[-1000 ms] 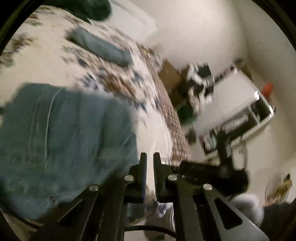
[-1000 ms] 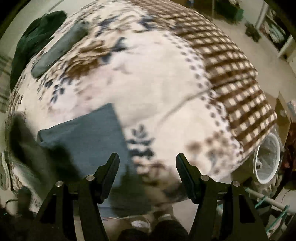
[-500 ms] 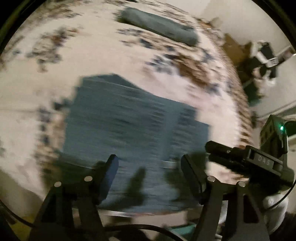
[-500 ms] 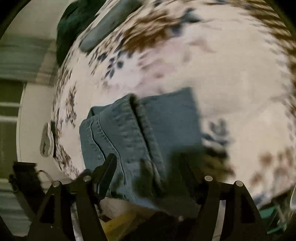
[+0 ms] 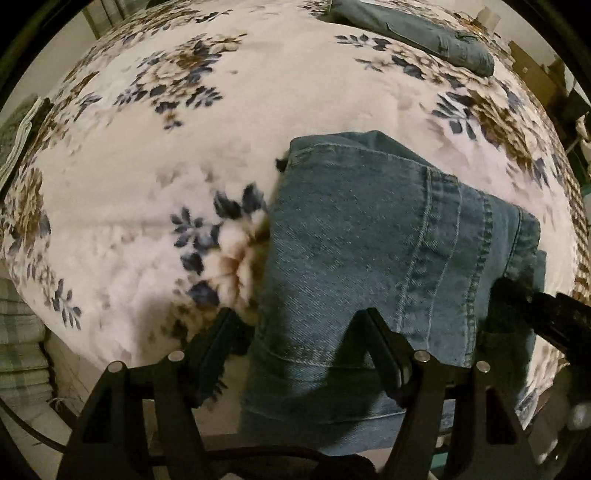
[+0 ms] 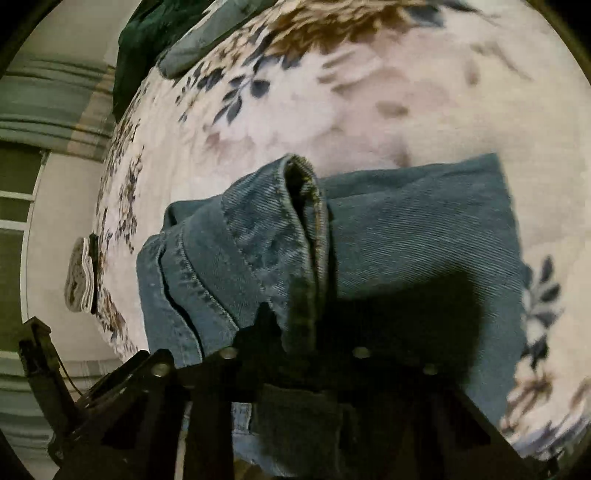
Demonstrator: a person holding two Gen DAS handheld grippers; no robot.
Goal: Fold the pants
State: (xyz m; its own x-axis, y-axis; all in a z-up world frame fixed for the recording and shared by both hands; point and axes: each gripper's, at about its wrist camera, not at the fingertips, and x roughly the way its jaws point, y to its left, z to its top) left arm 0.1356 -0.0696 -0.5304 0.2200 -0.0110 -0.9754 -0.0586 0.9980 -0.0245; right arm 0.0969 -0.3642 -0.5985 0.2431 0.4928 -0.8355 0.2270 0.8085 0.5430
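Observation:
Blue denim pants point(image 5: 362, 258) lie folded on a floral blanket point(image 5: 147, 166) near the bed's front edge. My left gripper point(image 5: 295, 325) is open, its two fingers straddling the pants' near left edge. In the right wrist view the pants point(image 6: 406, 236) fill the middle, with a raised thick seam fold point(image 6: 306, 229). My right gripper point(image 6: 295, 332) is low on the denim at that fold; its fingertips are dark and partly buried in cloth, so the jaw state is unclear. The right gripper also shows in the left wrist view point(image 5: 546, 306) at the pants' right edge.
A second folded pair of jeans point(image 5: 417, 29) lies at the far side of the bed. A dark green garment point(image 6: 147, 40) sits beyond it. A small folded cloth point(image 6: 79, 277) lies at the bed's left edge. The bed edge drops off just below the grippers.
Both grippers have moved down and closer to the folded pants. The left gripper opened from shut a second ago. The right gripper now sits on the denim's seam fold.

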